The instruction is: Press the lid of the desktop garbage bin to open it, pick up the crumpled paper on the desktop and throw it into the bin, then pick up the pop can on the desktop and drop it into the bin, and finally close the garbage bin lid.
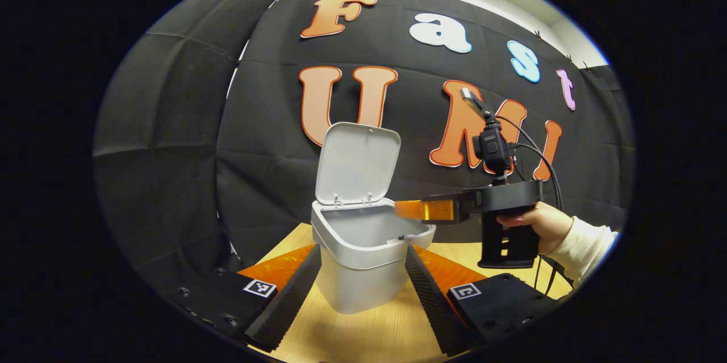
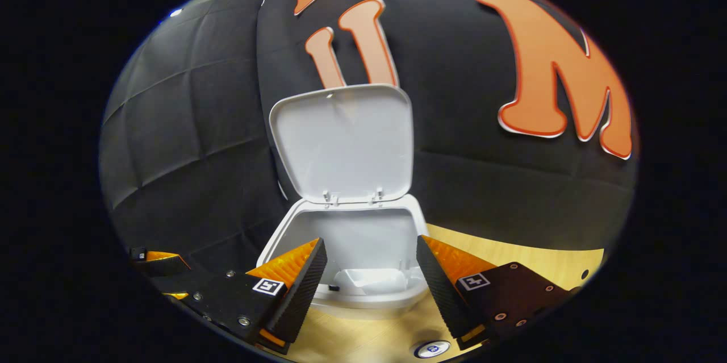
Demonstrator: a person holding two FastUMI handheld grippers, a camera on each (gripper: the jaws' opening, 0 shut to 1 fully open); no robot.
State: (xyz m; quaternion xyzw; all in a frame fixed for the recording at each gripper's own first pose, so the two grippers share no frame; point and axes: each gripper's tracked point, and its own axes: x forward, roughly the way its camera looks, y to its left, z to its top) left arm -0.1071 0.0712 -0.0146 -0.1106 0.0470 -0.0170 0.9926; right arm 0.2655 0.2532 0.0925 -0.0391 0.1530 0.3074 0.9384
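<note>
While one bin gapes (lid upright) | both claws spread, seemingly empty: left, right

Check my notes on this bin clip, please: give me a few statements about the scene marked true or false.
1. The bin lid stands open. True.
2. The left tongs are shut on the bin. False: they are open, the bin between the fingers and untouched.
3. The right tongs hang over the bin's rim. True.
4. A hand presses the lid. False: it holds the right tongs.
5. The right tongs grip a can. False: they are open, holding nothing.
</note>
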